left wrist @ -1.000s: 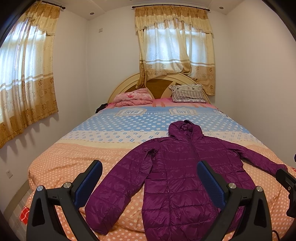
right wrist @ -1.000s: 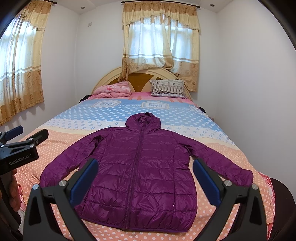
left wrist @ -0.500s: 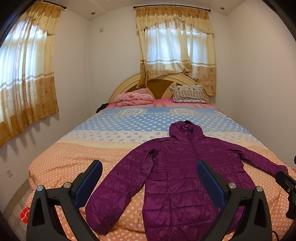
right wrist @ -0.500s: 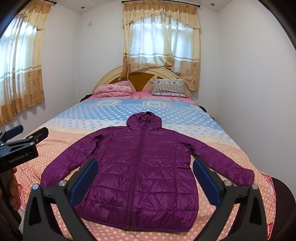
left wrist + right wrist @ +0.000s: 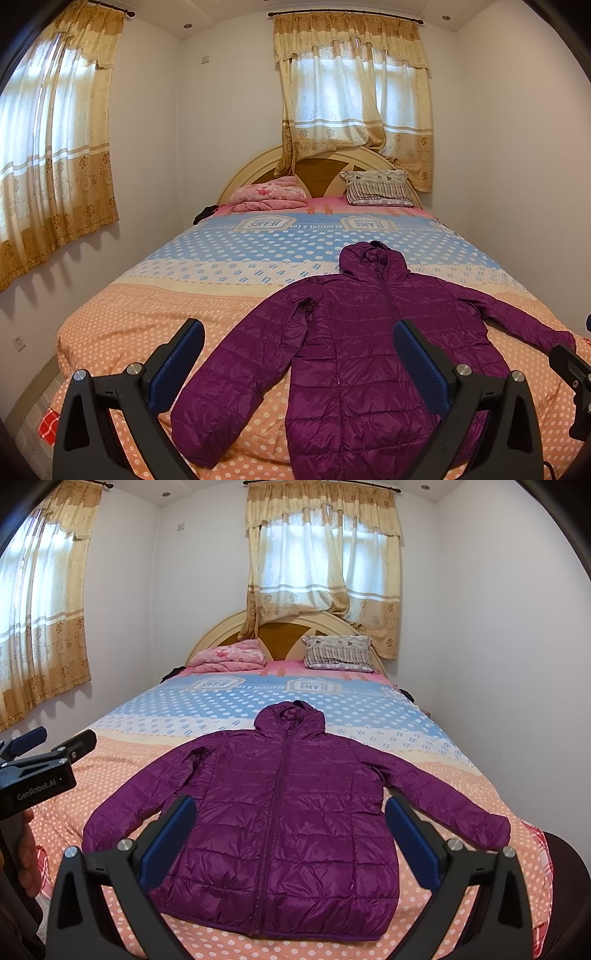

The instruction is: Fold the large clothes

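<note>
So we've got a purple hooded puffer jacket (image 5: 284,805) laid flat, front up and zipped, on the near half of the bed (image 5: 436,738), hood pointing toward the far end and hem toward us. Both sleeves are spread out and angled down to either side, with the left cuff sitting near the left edge of the bedspread and the right cuff close to the right edge. Our left gripper (image 5: 299,365) hangs above the near left part of the bed with its blue-padded fingers (image 5: 177,358) spread wide and nothing between them; through its camera the jacket sits a bit right of centre, the left sleeve running down between the two fingers. Our right gripper (image 5: 288,838) is the same deal, fingers wide apart and empty, hovering over the lower body of the jacket with the zipper line roughly centred in the gap. Neither one is touching the fabric as far as we can tell. In the right wrist view you can also see the left gripper poking in from the left edge, with a bit of the hand (image 5: 27,849) holding it. The bedspread goes from orange with white dots near us to cream and blue stripes further back. Up by the curved wooden headboard (image 5: 280,627) there's a folded pink blanket (image 5: 229,657) on the left and a striped pillow (image 5: 338,651) on the right, with yellow curtains (image 5: 321,561) over the window behind.
</note>
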Action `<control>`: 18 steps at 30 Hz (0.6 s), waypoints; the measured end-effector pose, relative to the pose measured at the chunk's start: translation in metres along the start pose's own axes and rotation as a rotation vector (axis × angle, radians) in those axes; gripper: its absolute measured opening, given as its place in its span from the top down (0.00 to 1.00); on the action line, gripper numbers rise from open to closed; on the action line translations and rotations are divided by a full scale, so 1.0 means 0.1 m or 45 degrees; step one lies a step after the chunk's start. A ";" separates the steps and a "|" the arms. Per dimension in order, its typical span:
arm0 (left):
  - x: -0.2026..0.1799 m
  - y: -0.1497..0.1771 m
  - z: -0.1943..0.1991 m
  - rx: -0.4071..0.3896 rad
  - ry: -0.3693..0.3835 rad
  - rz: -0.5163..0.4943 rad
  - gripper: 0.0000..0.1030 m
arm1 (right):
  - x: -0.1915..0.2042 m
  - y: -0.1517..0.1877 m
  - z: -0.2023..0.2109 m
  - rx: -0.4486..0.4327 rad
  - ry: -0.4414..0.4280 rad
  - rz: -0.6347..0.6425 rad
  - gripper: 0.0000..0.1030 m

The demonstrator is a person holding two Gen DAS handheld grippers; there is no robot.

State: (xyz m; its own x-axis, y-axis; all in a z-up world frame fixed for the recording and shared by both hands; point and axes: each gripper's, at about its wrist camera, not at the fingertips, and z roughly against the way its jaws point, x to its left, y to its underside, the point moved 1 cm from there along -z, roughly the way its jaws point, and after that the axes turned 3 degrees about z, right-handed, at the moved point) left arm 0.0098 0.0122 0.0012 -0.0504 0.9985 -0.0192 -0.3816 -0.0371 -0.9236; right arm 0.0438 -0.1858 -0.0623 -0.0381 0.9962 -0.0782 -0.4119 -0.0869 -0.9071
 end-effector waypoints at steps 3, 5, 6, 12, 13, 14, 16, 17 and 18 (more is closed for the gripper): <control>0.00 0.00 0.00 0.000 -0.001 0.000 0.01 | 0.00 0.00 0.00 -0.001 0.000 0.000 0.00; 0.00 0.00 0.00 0.000 0.000 0.000 0.01 | 0.00 0.00 0.00 0.000 -0.002 0.000 0.00; 0.00 0.00 0.00 -0.001 -0.002 -0.002 0.01 | 0.00 0.00 0.00 0.000 -0.001 0.000 0.00; 0.02 -0.01 -0.01 -0.003 -0.001 0.002 0.01 | 0.01 0.00 0.00 0.000 -0.003 0.000 0.00; 0.01 -0.01 -0.01 -0.001 -0.001 0.002 0.01 | 0.01 0.00 0.00 0.000 -0.002 0.000 0.00; 0.01 -0.01 -0.01 0.000 -0.002 0.001 0.01 | 0.01 0.00 0.00 0.002 -0.003 0.000 0.00; 0.02 -0.01 -0.01 0.000 -0.002 0.001 0.01 | 0.00 0.01 0.00 0.004 -0.005 -0.001 0.00; 0.02 -0.01 -0.01 0.001 -0.002 0.002 0.01 | 0.00 0.01 0.00 0.005 -0.006 -0.003 0.00; 0.02 -0.01 -0.01 0.000 -0.004 0.002 0.01 | 0.00 0.02 0.00 0.007 -0.008 -0.004 0.00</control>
State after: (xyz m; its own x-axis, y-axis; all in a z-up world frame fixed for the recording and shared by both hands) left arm 0.0111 0.0144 0.0011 -0.0542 0.9983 -0.0194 -0.3818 -0.0386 -0.9234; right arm 0.0435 -0.1858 -0.0638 -0.0425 0.9965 -0.0724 -0.4173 -0.0835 -0.9049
